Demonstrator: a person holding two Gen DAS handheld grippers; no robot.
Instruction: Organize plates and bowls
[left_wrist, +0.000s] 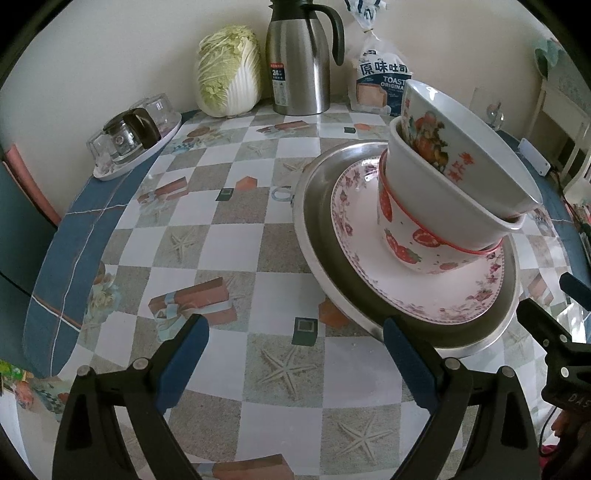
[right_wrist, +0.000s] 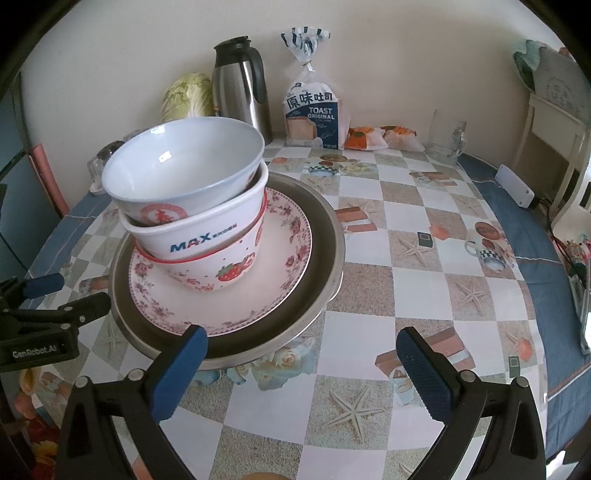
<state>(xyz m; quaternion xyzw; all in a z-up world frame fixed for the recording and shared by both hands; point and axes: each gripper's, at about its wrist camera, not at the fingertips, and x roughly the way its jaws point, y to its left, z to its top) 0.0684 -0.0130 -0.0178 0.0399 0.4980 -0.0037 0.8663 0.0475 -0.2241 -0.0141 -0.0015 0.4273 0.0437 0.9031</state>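
A steel plate (left_wrist: 317, 229) (right_wrist: 325, 258) lies on the table and holds a floral plate (left_wrist: 354, 236) (right_wrist: 288, 254). On that plate stand three nested bowls: a strawberry bowl (left_wrist: 406, 236) (right_wrist: 229, 273) at the bottom, a white MAX bowl (left_wrist: 443, 199) (right_wrist: 199, 236) in it, and a tilted white bowl with a red picture (left_wrist: 461, 147) (right_wrist: 184, 173) on top. My left gripper (left_wrist: 295, 354) is open and empty, just left of the stack. My right gripper (right_wrist: 301, 365) is open and empty, at the stack's near right.
At the wall stand a cabbage (left_wrist: 229, 70), a steel thermos (left_wrist: 299, 59) and a toast bag (right_wrist: 314, 110). A tray of glasses (left_wrist: 133, 136) is at the left. A glass mug (right_wrist: 447, 136) and wrapped snacks (right_wrist: 384, 138) are at the back right.
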